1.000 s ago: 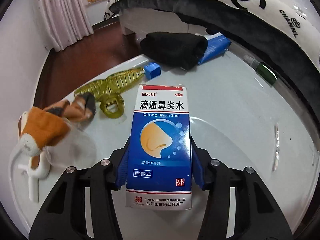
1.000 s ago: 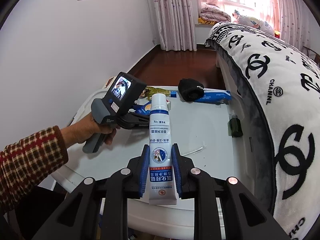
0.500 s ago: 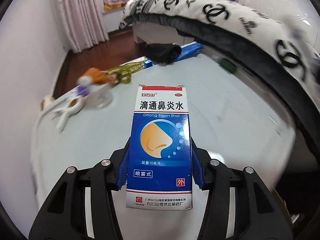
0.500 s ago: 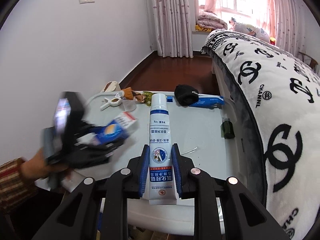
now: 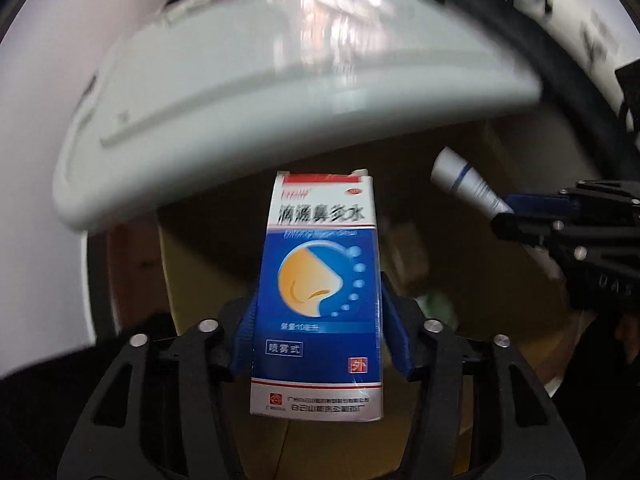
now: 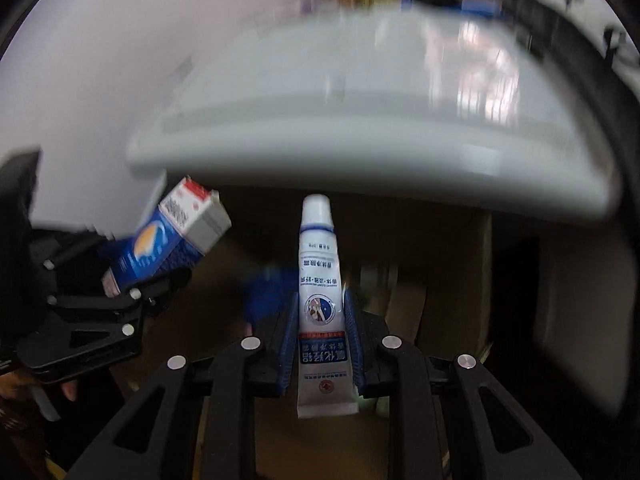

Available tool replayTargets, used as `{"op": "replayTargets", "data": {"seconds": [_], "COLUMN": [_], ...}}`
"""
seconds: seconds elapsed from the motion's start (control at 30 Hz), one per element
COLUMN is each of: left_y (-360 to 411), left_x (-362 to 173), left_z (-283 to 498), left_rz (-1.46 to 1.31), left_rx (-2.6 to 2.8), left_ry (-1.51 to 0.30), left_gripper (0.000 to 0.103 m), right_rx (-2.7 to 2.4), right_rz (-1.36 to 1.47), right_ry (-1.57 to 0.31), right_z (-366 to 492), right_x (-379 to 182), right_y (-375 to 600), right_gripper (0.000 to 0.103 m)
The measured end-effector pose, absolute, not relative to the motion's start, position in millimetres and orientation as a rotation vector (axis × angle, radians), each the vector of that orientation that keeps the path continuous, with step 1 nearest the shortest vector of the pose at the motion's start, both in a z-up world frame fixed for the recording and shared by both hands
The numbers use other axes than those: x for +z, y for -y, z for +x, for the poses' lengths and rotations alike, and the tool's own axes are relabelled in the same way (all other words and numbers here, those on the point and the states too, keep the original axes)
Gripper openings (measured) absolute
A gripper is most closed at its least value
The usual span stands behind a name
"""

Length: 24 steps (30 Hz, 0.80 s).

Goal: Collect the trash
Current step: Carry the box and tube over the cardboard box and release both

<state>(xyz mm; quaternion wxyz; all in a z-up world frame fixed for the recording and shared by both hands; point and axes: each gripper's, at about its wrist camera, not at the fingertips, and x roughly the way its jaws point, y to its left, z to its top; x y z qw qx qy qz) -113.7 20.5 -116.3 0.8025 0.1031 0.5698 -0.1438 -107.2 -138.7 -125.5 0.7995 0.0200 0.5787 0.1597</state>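
Observation:
My left gripper (image 5: 318, 340) is shut on a blue and white medicine box (image 5: 318, 280) with a nose picture; the box also shows in the right wrist view (image 6: 168, 240). My right gripper (image 6: 320, 340) is shut on a white ointment tube (image 6: 320, 300), which also shows in the left wrist view (image 5: 464, 188). Both grippers are below the front edge of the white table (image 6: 360, 152), side by side, above a brown cardboard box (image 5: 480, 280) in the dark space under the table.
The white table edge (image 5: 240, 120) hangs just above both grippers. A white wall (image 6: 80, 60) is at the left. The black and white bed cover (image 5: 580, 40) runs along the right. Items on the table's far side are blurred.
Both grippers have dropped from above the tabletop to below its front edge, still holding the medicine box and the tube. The views now look under the table at the cardboard box.

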Motion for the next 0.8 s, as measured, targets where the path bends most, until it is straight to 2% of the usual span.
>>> {"op": "replayTargets", "data": {"seconds": [0.07,0.1,0.17,0.23,0.43,0.8], "left_y": [-14.1,-11.8,-10.0,-13.3,-24.1,-20.4], "left_x": [-120.4,-118.6,-109.3,-93.8,-48.7,-31.4], "left_z": [-117.9,-118.2,-118.0,-116.5,-105.3,-87.6], "left_rz": [0.284,0.313,0.356,0.326,0.227,0.183], "left_rx": [-0.27,-0.246,-0.201,-0.165,-0.057,-0.039], "left_ry": [-1.214,-1.19,-1.135,-1.075,-0.934,-0.914], "left_gripper": [0.073,0.076,0.079,0.08,0.084,0.085], "right_rx": [0.311,0.299,0.257,0.225,0.181,0.189], "right_rz": [0.041,0.037,0.033,0.049,0.167,0.021], "right_ry": [-1.283,-1.293,-1.253,-1.197,-1.129,-1.102], "right_z": [-114.2,-114.7,-111.6,-109.6,-105.4,-103.5], "right_x": [-141.7,-145.1,-140.5,-131.7,-123.5,-116.6], "right_y": [137.1,137.4,142.7,150.2,169.4,148.9], "right_gripper": [0.045,0.058,0.066,0.082,0.084,0.089]}}
